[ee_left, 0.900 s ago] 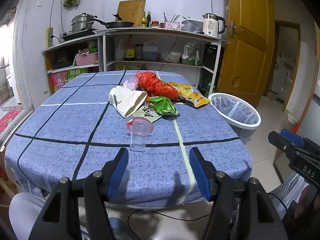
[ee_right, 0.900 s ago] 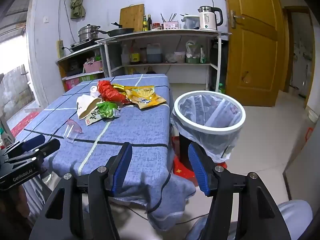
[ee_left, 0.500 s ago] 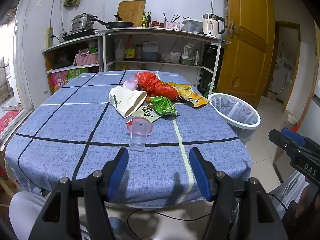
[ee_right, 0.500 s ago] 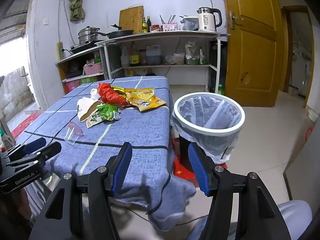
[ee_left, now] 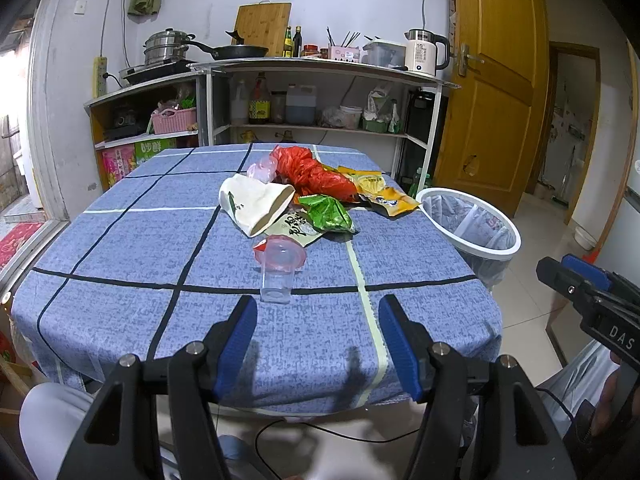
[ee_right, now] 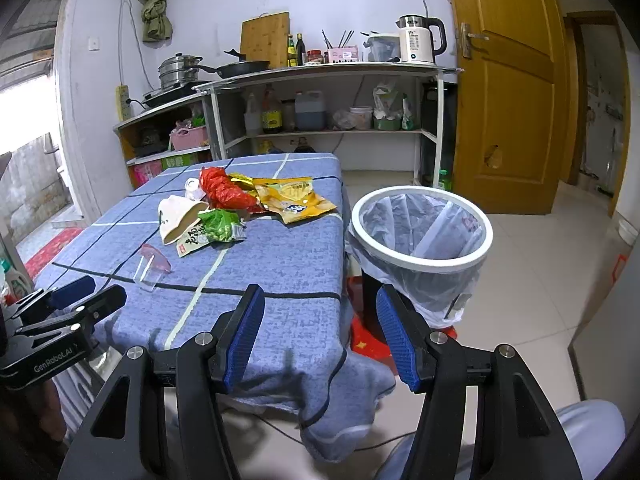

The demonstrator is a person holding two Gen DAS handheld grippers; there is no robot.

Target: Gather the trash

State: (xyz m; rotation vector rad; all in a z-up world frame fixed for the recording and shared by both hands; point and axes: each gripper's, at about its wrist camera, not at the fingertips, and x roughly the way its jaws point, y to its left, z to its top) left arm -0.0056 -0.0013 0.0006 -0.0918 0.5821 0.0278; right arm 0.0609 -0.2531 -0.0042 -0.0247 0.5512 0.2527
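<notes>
The left gripper (ee_left: pixel 313 320) hangs just short of the near edge of the blue checked tablecloth (ee_left: pixel 132 248), its blue-padded fingers (ee_left: pixel 236 334) spread wide with nothing between them; the right gripper (ee_right: pixel 320 320) is likewise spread wide and holds nothing, poised off the cloth's right near corner; taking the white-rimmed waste bin (ee_right: pixel 420 258) as the landmark, it stands on the floor touching the table's right side, lined with a clear bag, its mouth below the level of the tabletop; the trash lies on the cloth to the left of the bin; nearest the bin is a yellow snack bag (ee_right: pixel 296 198); further left, a crumpled red plastic bag (ee_left: pixel 310 172) and a green wrapper (ee_left: pixel 328 214) lying on a pale printed packet (ee_left: pixel 294 228); beyond those, a flattened white paper cup (ee_left: pixel 252 202) on its side and a small pinkish plastic bag (ee_left: pixel 262 170) behind it; farthest from the bin toward the grippers, a clear plastic cup with a red rim (ee_left: pixel 278 266) lies tipped over, alone, just ahead of the left gripper; behind the bin, against the wall, stand a metal shelf unit (ee_left: pixel 320 92) with an electric kettle (ee_left: pixel 424 52) on top and a yellow wooden door (ee_left: pixel 496 80).
</notes>
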